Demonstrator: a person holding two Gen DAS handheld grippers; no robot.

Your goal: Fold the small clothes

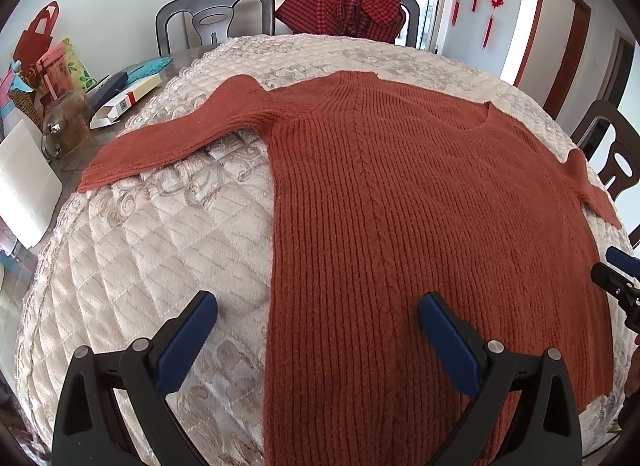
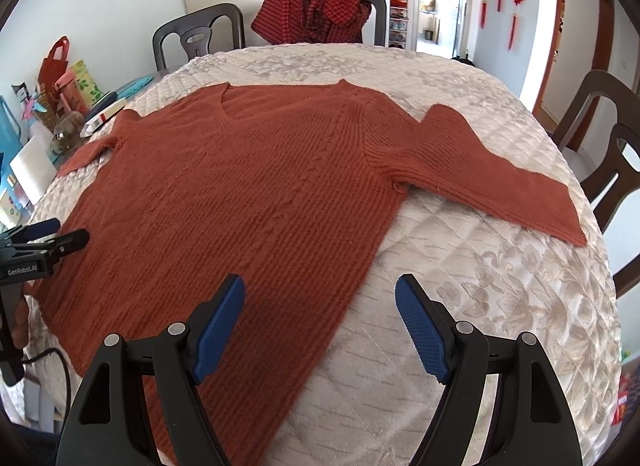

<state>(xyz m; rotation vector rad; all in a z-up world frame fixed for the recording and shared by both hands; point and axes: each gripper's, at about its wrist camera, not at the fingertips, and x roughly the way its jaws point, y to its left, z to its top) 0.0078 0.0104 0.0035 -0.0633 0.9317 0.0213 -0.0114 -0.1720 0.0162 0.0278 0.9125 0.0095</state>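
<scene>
The rust knit sweater lies flat, front up, on the quilted cover over the counter, sleeves spread. We judge it soft, limp and light, likely to stretch and sag; a cuff or hem corner looks best to pinch. Our left gripper hovers over its left edge, our right gripper over its right edge, both with fingers spread apart, holding nothing.

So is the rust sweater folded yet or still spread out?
Spread out. The sweater lies flat on the quilted cover, with both sleeves extended sideways and no fold visible.
</scene>
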